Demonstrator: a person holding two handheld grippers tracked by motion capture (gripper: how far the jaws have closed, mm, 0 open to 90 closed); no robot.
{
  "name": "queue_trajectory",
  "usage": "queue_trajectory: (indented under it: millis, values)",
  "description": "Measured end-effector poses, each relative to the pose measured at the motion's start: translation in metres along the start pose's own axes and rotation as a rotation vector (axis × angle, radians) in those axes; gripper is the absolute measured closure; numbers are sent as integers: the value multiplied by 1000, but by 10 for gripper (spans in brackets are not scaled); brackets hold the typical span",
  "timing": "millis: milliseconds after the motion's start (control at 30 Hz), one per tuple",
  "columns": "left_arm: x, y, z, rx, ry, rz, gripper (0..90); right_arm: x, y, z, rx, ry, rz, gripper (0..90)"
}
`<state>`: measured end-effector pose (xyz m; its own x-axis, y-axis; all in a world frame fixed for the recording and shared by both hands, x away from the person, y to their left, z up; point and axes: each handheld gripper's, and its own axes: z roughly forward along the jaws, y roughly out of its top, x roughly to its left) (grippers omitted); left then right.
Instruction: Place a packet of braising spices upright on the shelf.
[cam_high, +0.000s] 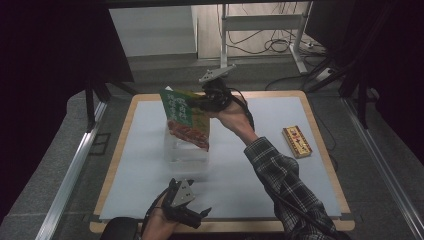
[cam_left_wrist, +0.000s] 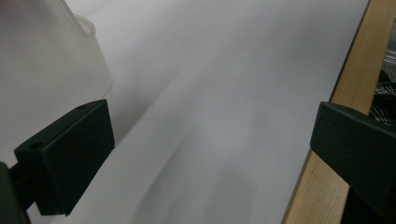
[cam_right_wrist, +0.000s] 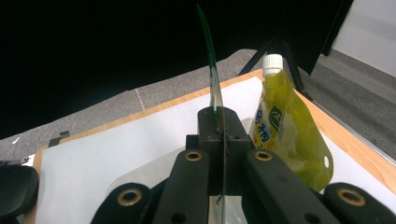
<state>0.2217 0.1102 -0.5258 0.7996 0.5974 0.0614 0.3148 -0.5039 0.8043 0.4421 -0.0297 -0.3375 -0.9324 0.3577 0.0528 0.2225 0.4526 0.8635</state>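
Right gripper (cam_high: 202, 104) pinches green-and-red flat food packet (cam_high: 186, 118) above clear plastic tub (cam_high: 186, 150); right gripper view adds yellow white-capped spout pouch (cam_right_wrist: 290, 135); left gripper (cam_high: 200, 216) spread, empty, over white tabletop (cam_left_wrist: 224, 93).

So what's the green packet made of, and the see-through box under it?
The green packet looks like thin glossy plastic film: edge-on in the right gripper it is sheet-thin and curves. The see-through box seems to be clear, slightly frosted plastic, since the white table cover shows through its walls.
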Motion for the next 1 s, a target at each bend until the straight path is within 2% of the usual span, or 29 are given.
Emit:
queue_trajectory:
  millis: [200,267,367,533,600,1000]
  values:
    - [-1,0,1,3,0,4,0,-4,-7,7,20,4,16,892]
    - [-1,0,1,3,-2,3,0,-5,-13,13,42,2,22,891]
    - [-1,0,1,13,0,12,0,-8,-17,17,18,9,45,890]
    - [-1,0,1,13,0,12,0,-8,-17,26,34,-24,40,885]
    - [-1,0,1,12,0,12,0,-9,-17,26,28,-20,47,879]
    - [-2,0,2,15,1,16,0,-10,-20,15,30,-70,25,656]
